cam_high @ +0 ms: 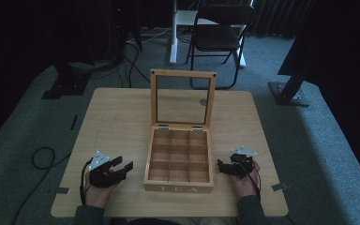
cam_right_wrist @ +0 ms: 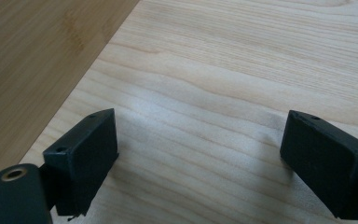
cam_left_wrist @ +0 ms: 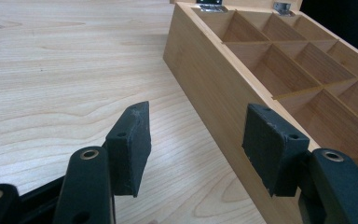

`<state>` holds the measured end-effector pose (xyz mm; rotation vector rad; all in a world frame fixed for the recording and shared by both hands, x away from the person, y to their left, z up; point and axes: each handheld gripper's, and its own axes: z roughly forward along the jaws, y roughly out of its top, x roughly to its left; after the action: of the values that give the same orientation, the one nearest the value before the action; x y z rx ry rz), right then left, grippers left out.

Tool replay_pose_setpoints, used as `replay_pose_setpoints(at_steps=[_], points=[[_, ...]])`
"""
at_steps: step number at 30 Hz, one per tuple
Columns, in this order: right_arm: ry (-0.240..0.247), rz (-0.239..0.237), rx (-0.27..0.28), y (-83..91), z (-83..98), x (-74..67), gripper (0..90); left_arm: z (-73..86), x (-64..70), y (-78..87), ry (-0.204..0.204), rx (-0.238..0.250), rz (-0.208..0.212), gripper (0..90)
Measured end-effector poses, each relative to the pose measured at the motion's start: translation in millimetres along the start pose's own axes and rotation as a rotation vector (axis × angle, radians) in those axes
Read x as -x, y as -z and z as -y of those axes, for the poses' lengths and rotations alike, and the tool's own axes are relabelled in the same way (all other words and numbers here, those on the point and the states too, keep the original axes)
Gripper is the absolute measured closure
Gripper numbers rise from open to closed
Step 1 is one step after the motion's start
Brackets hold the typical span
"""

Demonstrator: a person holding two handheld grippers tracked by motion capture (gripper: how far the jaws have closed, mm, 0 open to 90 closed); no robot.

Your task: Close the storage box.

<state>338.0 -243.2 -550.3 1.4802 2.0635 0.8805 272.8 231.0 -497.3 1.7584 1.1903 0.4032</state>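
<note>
A light wooden table (cam_high: 122, 122) stands on grey-green carpet (cam_high: 318, 140). Behind it a black folding chair (cam_high: 219, 35) stands beside a white post (cam_high: 173, 33), with dark curtains and cables (cam_high: 136, 65) beyond.

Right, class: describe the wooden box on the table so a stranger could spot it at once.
On the pale wooden table, look to the near middle, between the left gripper and the right gripper. The tea box sits there, its glass-paned lid standing upright, nine empty compartments inside and TEA lettered on the front.
</note>
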Motion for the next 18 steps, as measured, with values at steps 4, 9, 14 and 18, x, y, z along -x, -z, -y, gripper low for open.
replay_pose_setpoints(at_steps=[4,9,14,18], points=[[0.003,-0.003,-0.012,1.6,-0.3,-0.5,12.6,0.1,0.6,-0.4,-0.004,-0.004,0.002,42.3],[0.003,-0.006,-0.022,2.8,-0.9,-1.2,13.4,-0.4,-0.9,0.0,0.005,-0.002,0.000,42.4],[0.013,-0.014,-0.043,4.1,-1.9,-1.1,12.9,-3.2,-1.7,-0.3,0.003,-0.004,0.005,42.6],[0.024,-0.023,-0.063,5.0,-3.2,-0.8,13.3,-5.5,-1.5,1.0,0.001,-0.009,0.009,42.7]])
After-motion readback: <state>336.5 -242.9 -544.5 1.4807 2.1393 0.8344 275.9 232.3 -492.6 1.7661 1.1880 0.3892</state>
